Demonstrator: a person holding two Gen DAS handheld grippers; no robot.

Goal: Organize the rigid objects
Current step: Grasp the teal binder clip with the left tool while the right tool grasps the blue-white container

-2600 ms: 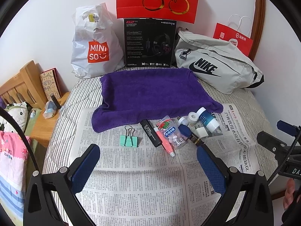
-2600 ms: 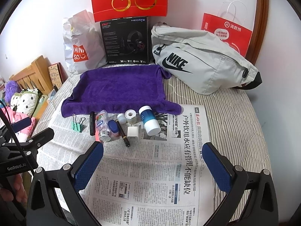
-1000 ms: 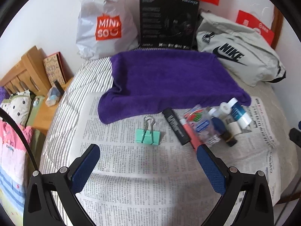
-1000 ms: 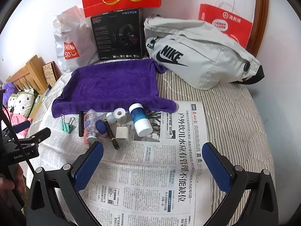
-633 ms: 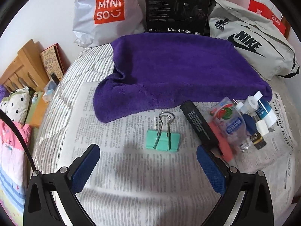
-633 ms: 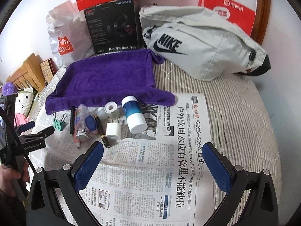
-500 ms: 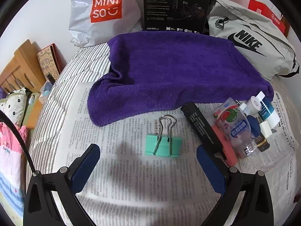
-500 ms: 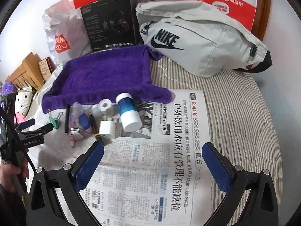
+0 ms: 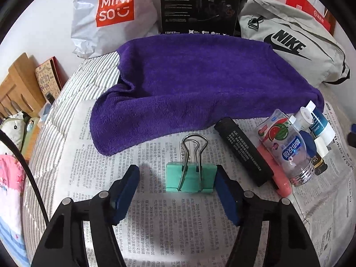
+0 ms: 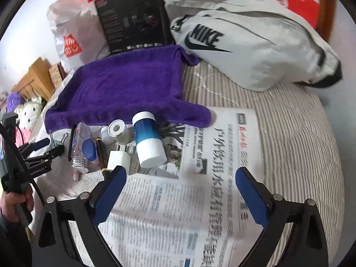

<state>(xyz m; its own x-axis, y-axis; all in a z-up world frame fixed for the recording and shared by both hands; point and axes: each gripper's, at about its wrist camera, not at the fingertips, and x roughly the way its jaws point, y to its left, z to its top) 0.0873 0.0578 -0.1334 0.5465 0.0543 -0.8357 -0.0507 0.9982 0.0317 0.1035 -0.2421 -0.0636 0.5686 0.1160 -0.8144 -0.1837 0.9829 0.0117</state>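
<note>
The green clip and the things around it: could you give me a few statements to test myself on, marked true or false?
1. The green binder clip lies on the newspaper. True.
2. The purple towel covers the clip. False: the clip lies clear of it, in front of its edge.
3. The left gripper has its fingers on either side of the clip. True.
4. The right gripper holds the blue and white bottle. False: its jaws are open and empty.
5. The black bar-shaped item stands upright. False: it lies flat.
</note>
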